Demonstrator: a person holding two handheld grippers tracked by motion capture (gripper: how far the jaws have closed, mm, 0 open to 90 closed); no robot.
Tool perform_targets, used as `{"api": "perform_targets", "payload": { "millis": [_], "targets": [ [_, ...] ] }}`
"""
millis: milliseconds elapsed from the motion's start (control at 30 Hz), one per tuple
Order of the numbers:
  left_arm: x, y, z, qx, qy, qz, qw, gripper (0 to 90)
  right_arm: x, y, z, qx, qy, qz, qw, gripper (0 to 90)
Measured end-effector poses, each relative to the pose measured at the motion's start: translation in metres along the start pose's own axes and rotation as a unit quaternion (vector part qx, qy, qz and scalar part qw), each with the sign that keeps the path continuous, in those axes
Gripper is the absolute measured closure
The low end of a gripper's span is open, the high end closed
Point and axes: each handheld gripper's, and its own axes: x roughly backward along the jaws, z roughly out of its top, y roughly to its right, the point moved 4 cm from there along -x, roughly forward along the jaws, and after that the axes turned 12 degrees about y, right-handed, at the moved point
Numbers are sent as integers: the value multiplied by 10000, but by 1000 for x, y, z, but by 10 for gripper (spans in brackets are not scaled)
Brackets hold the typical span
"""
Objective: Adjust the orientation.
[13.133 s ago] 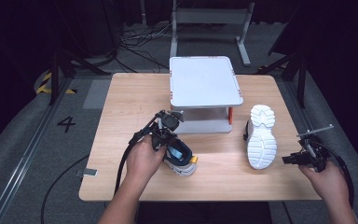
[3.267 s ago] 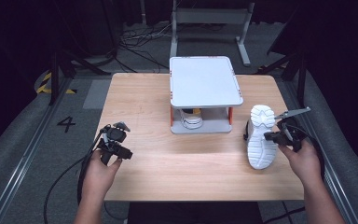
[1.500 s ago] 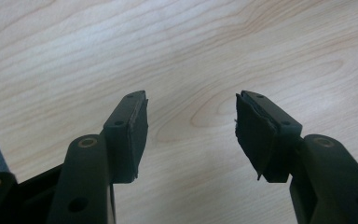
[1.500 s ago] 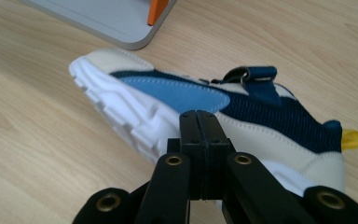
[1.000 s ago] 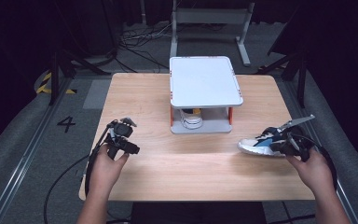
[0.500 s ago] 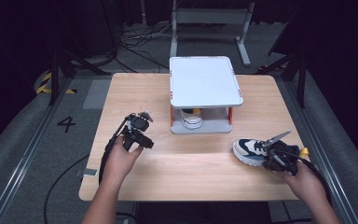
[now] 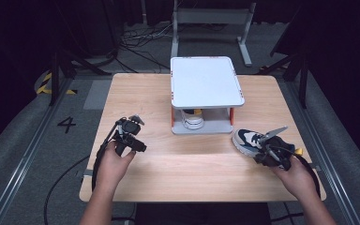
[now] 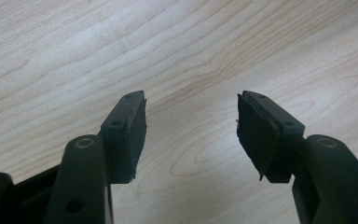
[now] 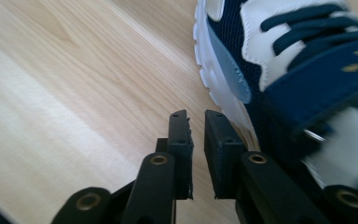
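The navy-and-white lace-up sneaker [image 7: 249,141] sits upright on the light wooden table [image 7: 192,166], just right of the white two-tier stand [image 7: 206,84]. The right claw [image 9: 196,122], its jaws just parted a crack with nothing between them, is beside the shoe's sole edge. The left claw [image 8: 191,116] gapes wide over bare wood, well left of the stand

Left gripper [image 8: 191,126]: black jaws, worn pads, brass-ringed screw holes.
Right gripper [image 9: 196,140]: matching black jaws.
Cables: black.
Forearms: bare.

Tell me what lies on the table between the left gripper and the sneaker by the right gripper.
Nothing: in the high view, bare wood runs from the left gripper to the sneaker; the white rack stands farther back.
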Motion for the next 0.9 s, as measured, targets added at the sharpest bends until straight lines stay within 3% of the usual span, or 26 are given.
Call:
{"api": "perform_targets", "payload": {
  "millis": [167,233,367,500,633,767,833,900],
  "targets": [
    [-7,6,7,-120,-34,-63,9999,427,41,12,1,-325,483,-87,9983,732],
    [-10,7,9,-149,-66,-84,9998,427,62,24,-2,-550,690,-291,9957,722],
    [-11,9,10,-187,-76,-88,9998,427,84,44,-11,-891,795,-696,9904,704],
    [-10,9,9,-171,-94,-68,9998,427,102,61,-20,-1178,936,-908,9844,686],
    [-9,8,8,-168,-79,-48,9998,427,104,69,-25,-1327,813,-894,9838,638],
    [-6,6,6,-168,-75,-12,9998,426,92,75,-33,-1450,474,-645,9862,580],
    [-6,6,6,-157,-79,2,9998,425,85,75,-35,-1484,331,-600,9866,633],
    [-6,5,5,-172,-71,18,9998,425,83,74,-35,-1440,325,-407,9882,718]
  ]
}}
